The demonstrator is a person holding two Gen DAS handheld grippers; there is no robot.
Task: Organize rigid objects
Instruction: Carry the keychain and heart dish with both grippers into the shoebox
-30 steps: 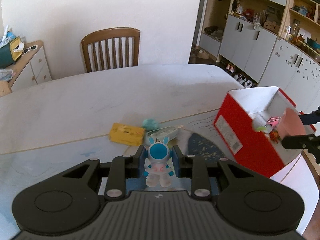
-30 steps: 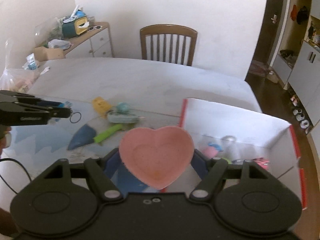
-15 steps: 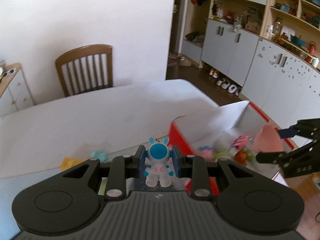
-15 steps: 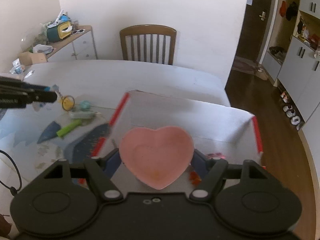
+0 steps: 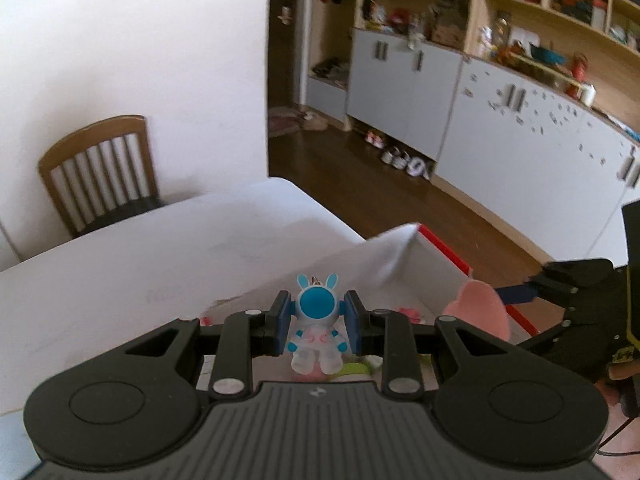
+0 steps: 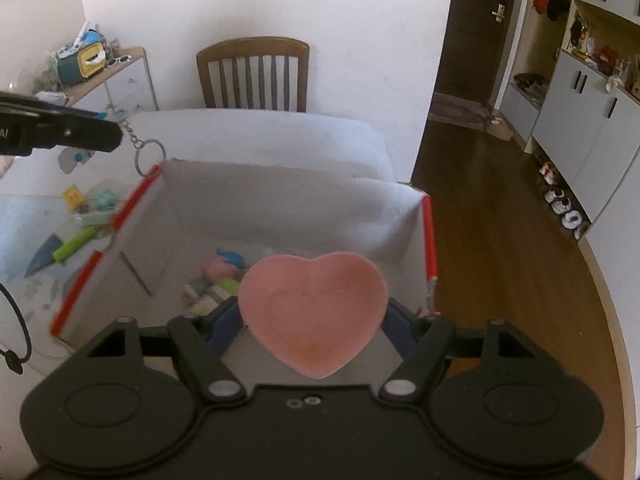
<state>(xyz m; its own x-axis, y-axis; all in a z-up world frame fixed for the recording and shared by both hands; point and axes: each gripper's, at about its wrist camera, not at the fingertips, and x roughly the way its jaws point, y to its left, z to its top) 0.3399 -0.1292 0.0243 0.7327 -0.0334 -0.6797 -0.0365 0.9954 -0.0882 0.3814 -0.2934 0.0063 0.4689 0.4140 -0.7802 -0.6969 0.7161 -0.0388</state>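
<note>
Box [image 6: 280,200] contents partly behind dish [image 6: 314,310]

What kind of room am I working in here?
Most likely a home dining area: a white dining table with a wooden slat-back chair behind it, wall cabinets with cluttered open shelves, and shoes lined up on the wood floor.
</note>
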